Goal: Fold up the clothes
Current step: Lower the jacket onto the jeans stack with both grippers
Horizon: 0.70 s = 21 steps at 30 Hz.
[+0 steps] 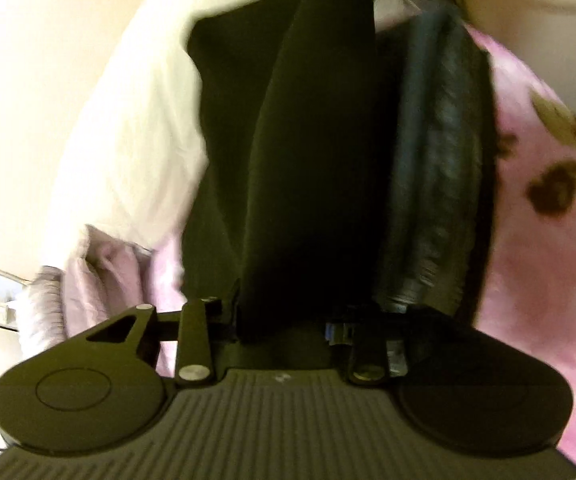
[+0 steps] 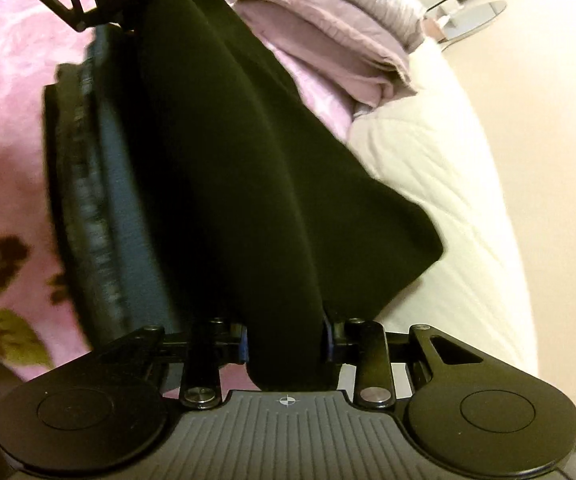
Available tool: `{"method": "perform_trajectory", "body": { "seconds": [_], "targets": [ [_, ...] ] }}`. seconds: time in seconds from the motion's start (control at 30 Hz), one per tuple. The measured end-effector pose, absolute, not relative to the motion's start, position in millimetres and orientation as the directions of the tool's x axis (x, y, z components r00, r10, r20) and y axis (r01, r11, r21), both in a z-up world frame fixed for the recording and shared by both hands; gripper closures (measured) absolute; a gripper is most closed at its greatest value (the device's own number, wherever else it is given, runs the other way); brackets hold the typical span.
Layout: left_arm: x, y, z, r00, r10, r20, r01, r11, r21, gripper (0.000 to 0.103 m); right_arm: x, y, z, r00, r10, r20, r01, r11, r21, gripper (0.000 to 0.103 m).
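Note:
A black garment (image 1: 308, 160) hangs stretched between my two grippers above a bed. My left gripper (image 1: 288, 326) is shut on one end of it, with the cloth bunched between its fingers. My right gripper (image 2: 285, 340) is shut on the other end of the same black garment (image 2: 227, 140). In the right wrist view the left gripper (image 2: 71, 0) shows at the top left, gripping the far end. Beneath the black cloth lies a pile of folded dark blue-grey clothes (image 1: 436, 160) (image 2: 99, 200), partly hidden by the garment.
A pink flowered blanket (image 1: 548, 240) (image 2: 7, 120) covers the bed under the pile. A white quilt (image 1: 127, 120) (image 2: 448, 200) and lilac bedding (image 1: 99, 272) (image 2: 328, 40) lie beside it. Past the bed's edge are a pale floor and a metal stand base (image 2: 468, 12).

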State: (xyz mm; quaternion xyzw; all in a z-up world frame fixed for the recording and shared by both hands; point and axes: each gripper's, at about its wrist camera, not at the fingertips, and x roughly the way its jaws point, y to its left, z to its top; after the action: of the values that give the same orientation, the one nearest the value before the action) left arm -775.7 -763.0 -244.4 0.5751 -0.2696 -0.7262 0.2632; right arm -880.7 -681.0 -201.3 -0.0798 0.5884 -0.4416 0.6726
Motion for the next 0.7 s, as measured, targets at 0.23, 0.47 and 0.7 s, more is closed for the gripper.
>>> {"method": "perform_trajectory", "body": {
  "seconds": [0.23,0.47,0.7],
  "targets": [
    [-758.6,-761.5,-245.6,-0.221,-0.698,-0.681,0.06,-0.707,0.705,0.064,-872.6,-673.1,-222.1,-0.125,-0.666,-0.735,0.434,0.629,-0.645,0.06],
    [-725.9,-729.3,-208.7,-0.211,-0.674,-0.708,0.196,-0.739,0.645,0.063,-876.4,-647.3,-207.6,-0.134,-0.654,-0.744,0.501,0.604,-0.621,0.056],
    [-718.5,-730.9,-219.5,-0.186,-0.604,-0.775,0.205,-0.795,0.571,0.06,-870.9,-658.7,-210.7,-0.122,-0.614,-0.78,0.552,0.612,-0.567,0.056]
  ]
}}
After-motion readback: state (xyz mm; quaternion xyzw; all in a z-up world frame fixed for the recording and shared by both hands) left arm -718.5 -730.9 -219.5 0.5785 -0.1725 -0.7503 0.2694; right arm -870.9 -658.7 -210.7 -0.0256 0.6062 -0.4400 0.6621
